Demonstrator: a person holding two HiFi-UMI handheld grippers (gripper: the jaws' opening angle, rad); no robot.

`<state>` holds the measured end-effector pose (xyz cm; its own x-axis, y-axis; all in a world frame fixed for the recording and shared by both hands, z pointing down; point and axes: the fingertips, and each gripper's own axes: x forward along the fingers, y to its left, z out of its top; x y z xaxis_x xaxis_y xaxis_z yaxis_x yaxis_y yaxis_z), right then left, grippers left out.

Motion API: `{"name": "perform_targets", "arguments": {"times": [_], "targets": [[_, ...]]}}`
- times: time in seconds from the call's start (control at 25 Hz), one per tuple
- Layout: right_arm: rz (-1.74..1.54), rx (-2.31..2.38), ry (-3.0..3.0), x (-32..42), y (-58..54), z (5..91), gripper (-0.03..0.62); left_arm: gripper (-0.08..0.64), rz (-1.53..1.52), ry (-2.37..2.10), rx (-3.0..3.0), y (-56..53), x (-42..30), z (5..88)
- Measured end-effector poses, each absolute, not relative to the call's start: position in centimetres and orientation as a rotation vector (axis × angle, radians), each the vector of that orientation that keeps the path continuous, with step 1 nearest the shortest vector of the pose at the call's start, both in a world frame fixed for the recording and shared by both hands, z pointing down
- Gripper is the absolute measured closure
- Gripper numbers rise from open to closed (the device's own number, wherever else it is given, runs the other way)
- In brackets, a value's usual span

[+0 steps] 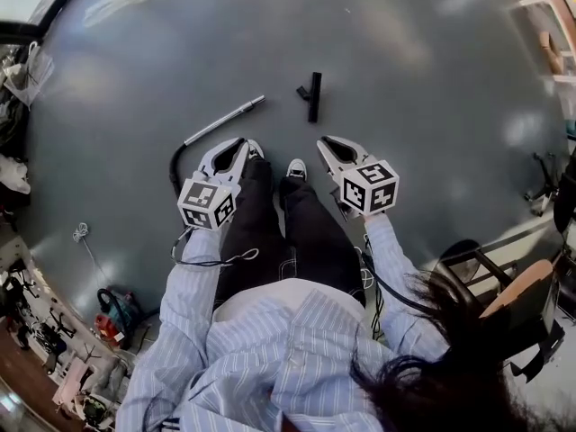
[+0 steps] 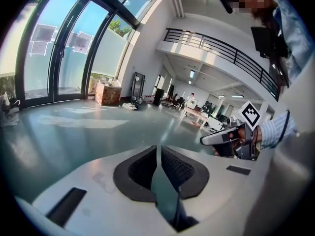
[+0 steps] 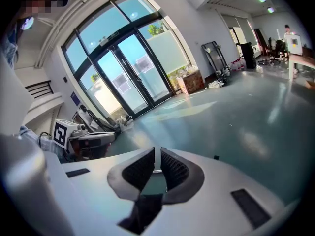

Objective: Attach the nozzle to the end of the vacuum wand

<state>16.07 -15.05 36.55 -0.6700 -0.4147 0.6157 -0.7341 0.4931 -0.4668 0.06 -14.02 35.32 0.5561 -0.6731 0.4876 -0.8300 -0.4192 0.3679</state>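
The left gripper (image 1: 243, 144) hangs above the person's knees with its jaws drawn together on nothing, only a thin slit between the pads (image 2: 173, 167). Just ahead of its tips and a little to their left, the silver vacuum wand (image 1: 225, 120) lies flat on the grey floor (image 1: 414, 79). A black hose (image 1: 175, 167) curls back from the wand's far-left end. The wand's free end points toward the black nozzle (image 1: 311, 95), which lies apart from it, ahead of the right gripper (image 1: 326, 142) and slightly to that gripper's left. The right gripper is also closed and empty. Neither gripper view takes in wand or nozzle. I judge the risk to be this: closed jaws arriving at the round wand would nudge it into a roll on the smooth floor, or skate the small nozzle away. The trailing hose could also tug the wand's end off line during the joining.
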Motion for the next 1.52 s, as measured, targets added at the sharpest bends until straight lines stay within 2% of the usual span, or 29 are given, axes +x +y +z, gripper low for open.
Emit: {"name": "perform_targets", "arguments": {"times": [0.16, 0.36, 0.6, 0.84, 1.24, 1.52], "targets": [[1.024, 0.983, -2.234, 16.8, -17.3, 42.5, 0.561, 0.536, 0.465, -1.145, 2.222, -16.7, -1.6, 40.7], [1.1, 0.993, -2.148, 16.7, -19.5, 50.6, 0.487, 0.466, 0.597, -1.038, 2.161, -18.4, -3.6, 49.8], [1.141, 1.002, -2.047, 15.6, -23.6, 61.5, 0.426, 0.442, 0.702, -0.954, 2.127, -21.8, -6.1, 60.4], [1.202, 1.043, -1.956, 16.0, -26.3, 72.3, 0.391, 0.437, 0.772, -0.917, 2.119, -23.7, -8.7, 69.7], [1.076, 0.988, -1.815, 20.6, -26.7, 96.4, 0.34, 0.419, 0.943, -0.955, 2.133, -24.3, -11.5, 92.1], [0.962, 1.072, -1.801, 22.5, -30.2, 106.7, 0.31, 0.386, 1.041, -0.923, 2.169, -24.9, -12.0, 104.4]]}}
